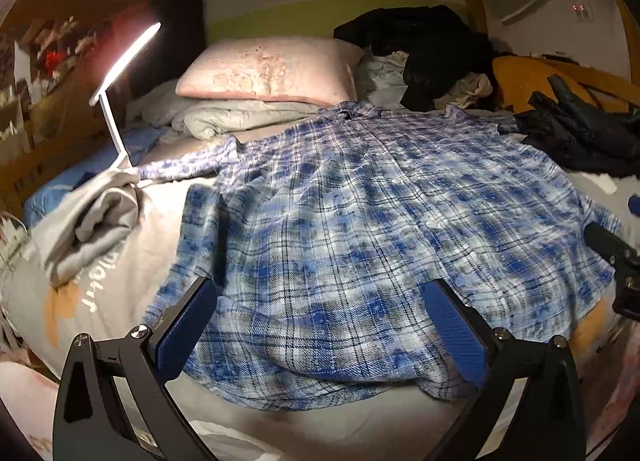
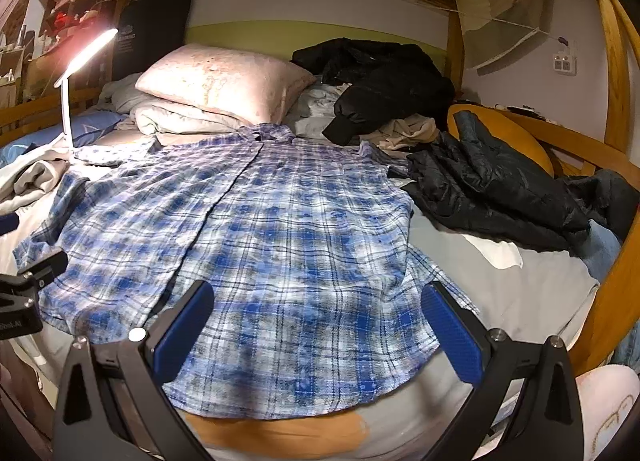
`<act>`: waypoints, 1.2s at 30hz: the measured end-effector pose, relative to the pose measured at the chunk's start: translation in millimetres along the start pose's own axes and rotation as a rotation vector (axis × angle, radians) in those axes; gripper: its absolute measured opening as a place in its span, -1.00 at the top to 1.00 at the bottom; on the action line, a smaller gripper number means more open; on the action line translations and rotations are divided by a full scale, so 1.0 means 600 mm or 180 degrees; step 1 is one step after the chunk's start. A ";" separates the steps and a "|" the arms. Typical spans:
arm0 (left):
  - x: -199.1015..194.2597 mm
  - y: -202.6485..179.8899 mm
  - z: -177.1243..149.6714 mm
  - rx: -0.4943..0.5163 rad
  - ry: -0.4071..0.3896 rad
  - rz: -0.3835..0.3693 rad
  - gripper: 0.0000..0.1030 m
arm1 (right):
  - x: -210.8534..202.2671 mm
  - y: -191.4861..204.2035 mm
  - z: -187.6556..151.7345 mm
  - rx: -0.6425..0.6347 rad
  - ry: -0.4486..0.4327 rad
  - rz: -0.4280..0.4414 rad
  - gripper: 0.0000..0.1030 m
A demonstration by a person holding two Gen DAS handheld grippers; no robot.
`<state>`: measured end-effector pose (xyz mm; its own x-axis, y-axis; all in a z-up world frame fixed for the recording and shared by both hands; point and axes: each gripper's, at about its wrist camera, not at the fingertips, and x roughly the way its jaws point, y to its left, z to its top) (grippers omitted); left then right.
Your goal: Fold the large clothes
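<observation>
The bed point(image 2: 500, 301) carries everything here, its grey sheet bare along the near edge and toward the right rail. Spread over its middle lies the plaid shirt point(image 2: 280, 229), blue and white, buttoned front up, collar toward the head of the bed and hem at the near edge. One sleeve point(image 1: 188, 167) runs out toward the left edge; the other, at the right, is partly hidden under a dark puffer jacket point(image 2: 492, 189). A pink pillow point(image 2: 224, 81) sits on folded bedding at the head, a black garment point(image 2: 384, 85) heaped beside it, and a lit desk lamp point(image 2: 76, 73) stands at the far left corner.

The shirt looks laid out flat with no fold made yet, so the step in hand seems to be the approach to the first fold.

The left claw point(image 1: 320, 325) hovers over the hem on the left half, jaws wide apart, holding nothing. The right claw point(image 2: 320, 325) hangs over the hem on the right half, likewise spread and empty.

The next move probably calls for each claw to drop to the cloth and pinch an edge, hem or side seam, catching both layers, then carry one side across the front placket.
</observation>
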<state>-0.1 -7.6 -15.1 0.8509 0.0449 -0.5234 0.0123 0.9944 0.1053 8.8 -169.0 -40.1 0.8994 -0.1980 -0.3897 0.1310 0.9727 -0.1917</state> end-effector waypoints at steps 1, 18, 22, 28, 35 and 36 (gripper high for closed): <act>0.001 0.002 0.001 -0.0020 0.0009 -0.0012 -1.00 | 0.001 -0.001 0.000 0.0006 0.0007 -0.0002 -1.00; 0.004 0.007 -0.003 0.0087 0.0125 -0.0073 -1.00 | 0.018 0.042 -0.024 -0.0606 0.0355 0.0478 -1.00; 0.003 0.016 -0.003 0.0029 0.0129 -0.0130 -1.00 | 0.012 0.099 -0.060 -0.1292 0.0325 0.0383 -1.00; 0.001 0.020 -0.007 0.0052 0.0122 -0.0075 -1.00 | 0.032 0.121 -0.092 -0.1597 0.0584 0.0417 -1.00; 0.002 0.009 -0.016 0.0235 0.0188 -0.0145 -1.00 | 0.050 0.074 -0.077 -0.1241 0.0646 0.0028 -1.00; 0.004 0.006 -0.019 0.0248 0.0242 -0.0227 -1.00 | 0.051 0.060 -0.070 -0.1146 0.0596 -0.0122 -1.00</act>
<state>-3.8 -3.1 -25.5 0.8041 -0.0157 -0.5943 0.1148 0.9849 0.1293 23.3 -145.3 -96.7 0.8008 -0.2843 -0.5271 -0.0214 0.8660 -0.4995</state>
